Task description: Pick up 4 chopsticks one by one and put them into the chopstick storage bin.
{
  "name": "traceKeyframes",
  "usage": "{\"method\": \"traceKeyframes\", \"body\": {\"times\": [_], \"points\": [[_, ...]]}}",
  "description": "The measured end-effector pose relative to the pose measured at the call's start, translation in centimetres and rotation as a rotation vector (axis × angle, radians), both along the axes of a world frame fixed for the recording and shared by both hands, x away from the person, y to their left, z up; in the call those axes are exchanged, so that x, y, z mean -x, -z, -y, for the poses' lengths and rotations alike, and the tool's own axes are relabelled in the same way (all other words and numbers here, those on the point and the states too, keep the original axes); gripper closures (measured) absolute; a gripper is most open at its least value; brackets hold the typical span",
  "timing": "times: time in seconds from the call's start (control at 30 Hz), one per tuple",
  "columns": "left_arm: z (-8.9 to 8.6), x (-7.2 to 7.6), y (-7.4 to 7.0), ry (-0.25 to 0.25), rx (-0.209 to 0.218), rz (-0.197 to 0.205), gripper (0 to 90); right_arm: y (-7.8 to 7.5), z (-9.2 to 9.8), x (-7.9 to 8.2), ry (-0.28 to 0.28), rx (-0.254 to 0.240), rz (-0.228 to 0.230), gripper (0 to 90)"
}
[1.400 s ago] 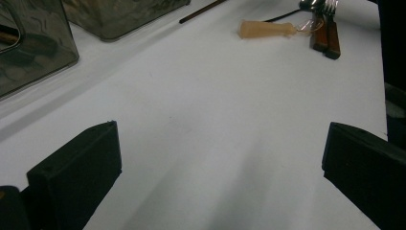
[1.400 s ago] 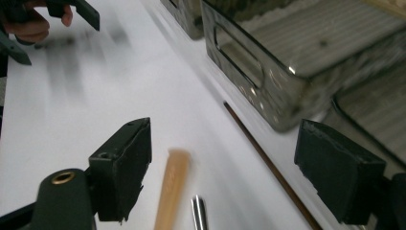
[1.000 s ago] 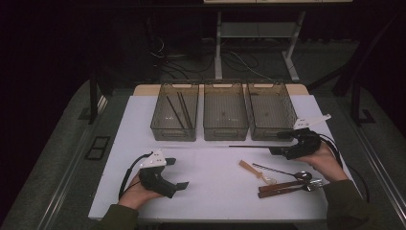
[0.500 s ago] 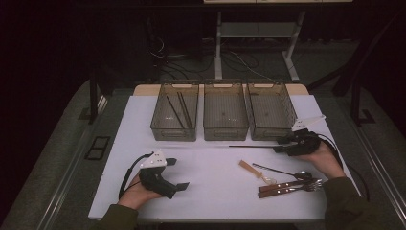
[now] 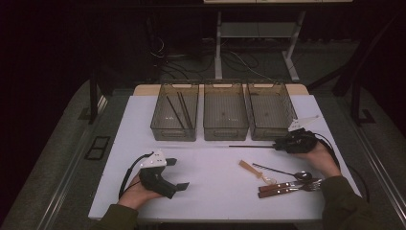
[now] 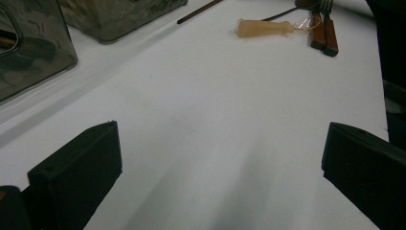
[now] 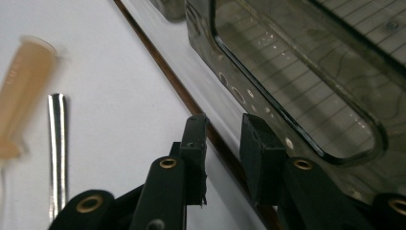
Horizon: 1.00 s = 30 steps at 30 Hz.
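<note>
The chopstick (image 5: 251, 146) is lying flat on the white bench (image 5: 210, 201), just in front of the middle bin (image 5: 225, 129) and the right bin (image 5: 269, 130), running along their front walls. In the right gripper view the same dark stick (image 7: 158, 60) is passing between the two black jaws, which are standing a narrow gap apart on either side of it; they have just been closing, and we are judging that the pads are not yet pressing on the wood. So we are reading this as the grasp step of a pick-up: the right hand-held gripper (image 5: 279, 144) is sitting low at the stick's right end.

The next move is calling for the jaws to finish closing squarely on the thin stick, which could roll or slip against the bench, and then for a clean lift clear of the bin wall just beside it. The left bin (image 5: 175, 130) is already holding two similar sticks (image 5: 179, 111), so we are guessing that is where this one is going.

The left hand-held gripper (image 5: 174, 174) is resting on the bench with its jaws wide and nothing between them. The syringe (image 5: 250, 168), spoon (image 5: 280, 170) and two forks (image 5: 287, 187) are waiting near the right hand.
</note>
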State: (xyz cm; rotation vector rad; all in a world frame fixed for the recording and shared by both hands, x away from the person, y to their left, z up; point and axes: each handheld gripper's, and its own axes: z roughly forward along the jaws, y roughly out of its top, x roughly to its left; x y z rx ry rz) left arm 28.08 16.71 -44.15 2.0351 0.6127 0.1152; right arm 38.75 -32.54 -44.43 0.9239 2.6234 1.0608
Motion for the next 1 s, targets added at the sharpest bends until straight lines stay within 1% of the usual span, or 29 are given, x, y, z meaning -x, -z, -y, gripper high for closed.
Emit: {"method": "traceKeyframes", "body": {"times": [0.17, 0.37, 0.53, 0.77, 1.0], "points": [[0.0, 0.0, 0.0, 0.0, 0.001, -0.001, 0.0, 0.4, -0.2, 0.0, -0.006, 0.032, 0.002, 75.5], [0.0, 0.1, 0.0, 0.004, 0.0, -0.001, 0.0, 0.1, -0.3, 0.2, -0.018, 0.04, 0.001, 80.2], [0.1, 0.1, 0.0, 0.005, 0.002, -0.001, 0.0, -0.1, -0.5, 0.6, -0.041, 0.056, -0.007, 81.1], [0.1, 0.2, 0.0, 0.008, 0.003, 0.0, 0.0, -0.3, -0.7, 1.4, -0.078, 0.07, -0.039, 82.0], [0.1, 0.2, -0.1, 0.011, 0.002, -0.001, 0.0, -0.4, -1.0, 2.2, -0.104, 0.088, -0.059, 82.9]]}}
